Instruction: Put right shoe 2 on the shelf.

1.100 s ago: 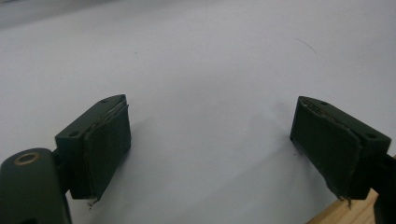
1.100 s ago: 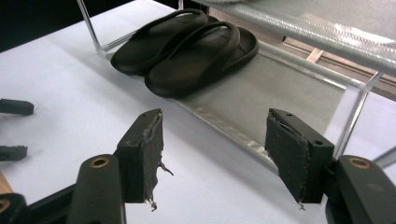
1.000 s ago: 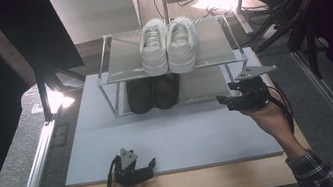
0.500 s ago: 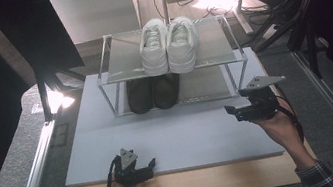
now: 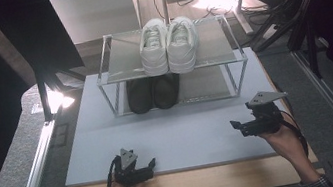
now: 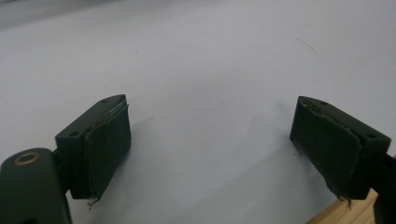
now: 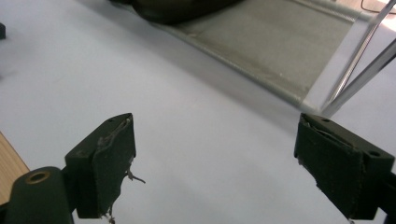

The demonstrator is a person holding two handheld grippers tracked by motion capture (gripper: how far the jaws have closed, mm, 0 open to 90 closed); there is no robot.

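Note:
A pair of white sneakers [image 5: 169, 44] stands on the top shelf of a metal shoe rack [image 5: 236, 69], and a pair of dark shoes [image 5: 152, 93] sits on the lower shelf. My left gripper [image 5: 150, 165] rests at the mat's near edge, open, with only bare mat between its jaws [image 6: 210, 135]. Low over the mat's right side, my right gripper [image 5: 235, 127] points left, in front of the rack's right end. Its jaws [image 7: 215, 149] have just been opening and stand wide with nothing between them. The rack's lower shelf [image 7: 280, 42] lies just ahead of it.
The rack stands on a pale blue-grey mat [image 5: 185, 131] laid over a wooden tabletop [image 5: 194, 185]. A lamp [image 5: 56, 99] glares at the left. Dark stand legs and cables [image 5: 294, 17] crowd the back right. Metal rails run along both sides of the table.
My right gripper has come down and back toward the near edge, away from the rack's right end. The left gripper has stayed put.

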